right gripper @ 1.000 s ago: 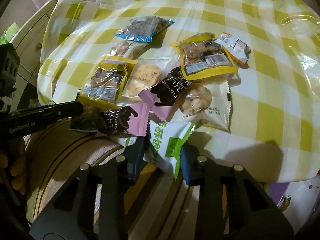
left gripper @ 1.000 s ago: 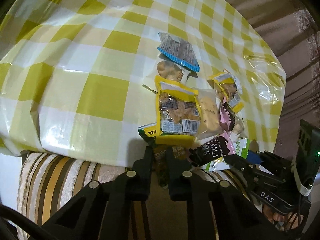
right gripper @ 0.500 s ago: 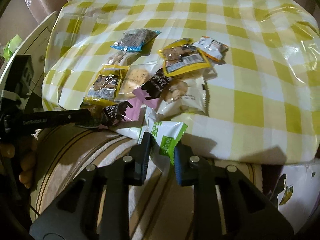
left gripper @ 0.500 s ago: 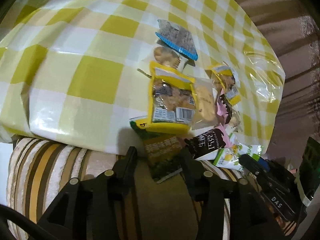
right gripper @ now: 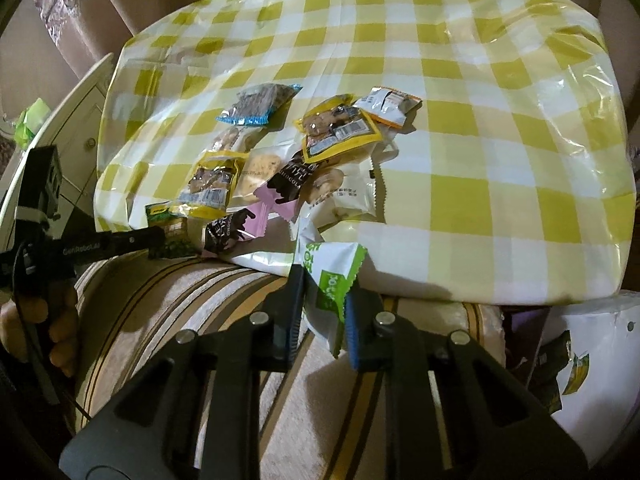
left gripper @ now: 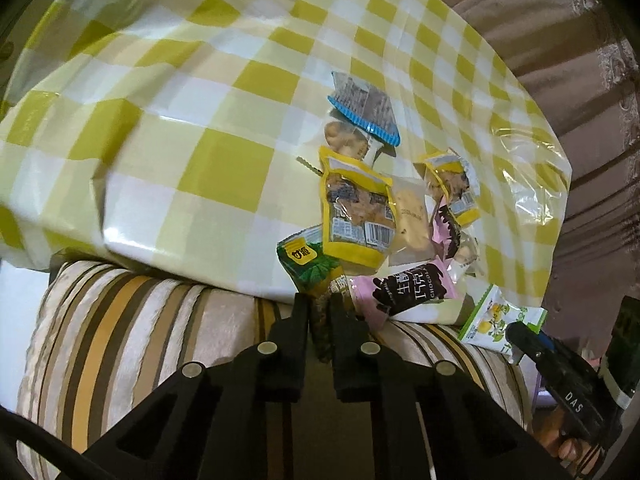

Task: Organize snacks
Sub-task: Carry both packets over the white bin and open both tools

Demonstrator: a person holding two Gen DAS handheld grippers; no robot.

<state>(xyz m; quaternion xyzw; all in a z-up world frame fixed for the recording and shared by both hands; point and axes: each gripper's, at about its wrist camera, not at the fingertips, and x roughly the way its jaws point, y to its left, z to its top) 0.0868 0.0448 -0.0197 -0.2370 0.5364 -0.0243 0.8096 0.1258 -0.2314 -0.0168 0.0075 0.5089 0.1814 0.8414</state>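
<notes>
Several snack packets lie in a pile on the yellow-checked tablecloth (left gripper: pixel 224 168) near its front edge. My left gripper (left gripper: pixel 320 312) is shut on a dark green packet (left gripper: pixel 308 268), which also shows in the right wrist view (right gripper: pixel 172 232). My right gripper (right gripper: pixel 322 292) is shut on a white and green packet (right gripper: pixel 332 276), seen in the left wrist view (left gripper: pixel 496 316) off the table edge. A yellow packet (left gripper: pixel 356 216), a pink chocolate packet (left gripper: pixel 408 288) and a blue-edged packet (left gripper: pixel 364 112) lie in the pile.
A striped cushion (left gripper: pixel 140 332) runs below the table's front edge under both grippers. Brown curtains (left gripper: pixel 580 48) hang behind the table. A white cabinet (right gripper: pixel 76 120) stands at the left and a white bag (right gripper: pixel 588 364) at the lower right in the right wrist view.
My left gripper opened and then shut again on the dark green packet. My right gripper pulled back from the table with the white and green packet in it.
</notes>
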